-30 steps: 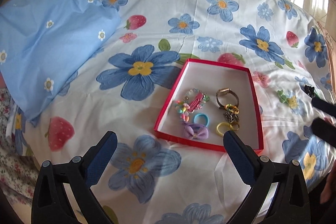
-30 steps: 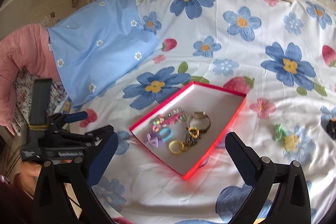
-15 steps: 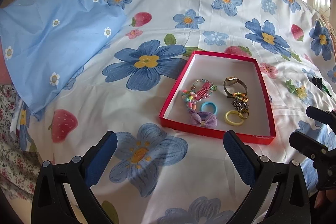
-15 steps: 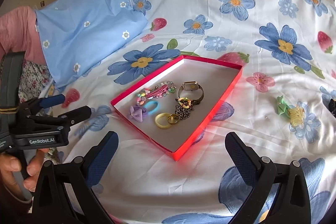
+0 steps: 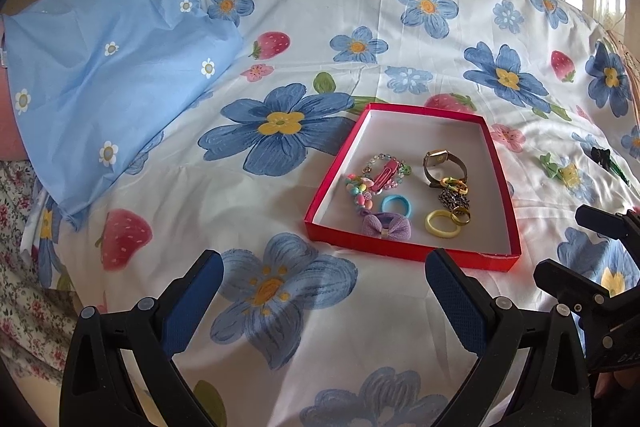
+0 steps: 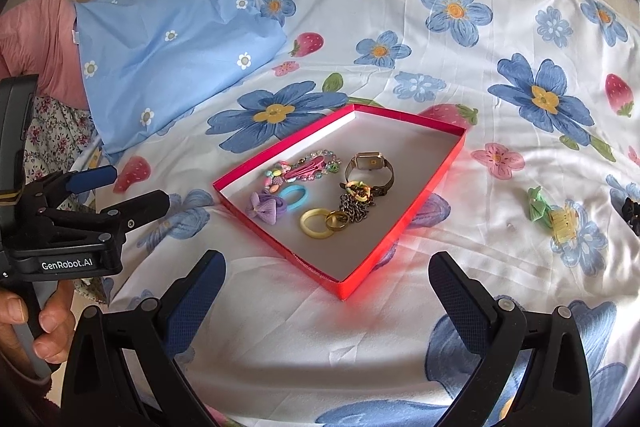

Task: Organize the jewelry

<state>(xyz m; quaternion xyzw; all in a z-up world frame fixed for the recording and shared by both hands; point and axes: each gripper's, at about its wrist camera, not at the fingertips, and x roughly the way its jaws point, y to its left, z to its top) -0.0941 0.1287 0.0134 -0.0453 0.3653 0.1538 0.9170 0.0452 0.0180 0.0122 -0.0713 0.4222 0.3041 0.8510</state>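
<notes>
On the floral sheet lies a shallow red box (white inside) holding watch, chain, rings and hair ties; both grippers gape wide, empty.

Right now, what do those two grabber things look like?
Both are black plastic with silver screws and blue, dotted-texture pads. The left gripper carries white "GenRobot.AI" lettering and a grey handle in a bare hand. The right gripper looks the same.

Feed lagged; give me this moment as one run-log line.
left tool: open, empty | right tool: open, empty | red tray: holds jewelry | green clip: on bedsheet, outside tray
</notes>
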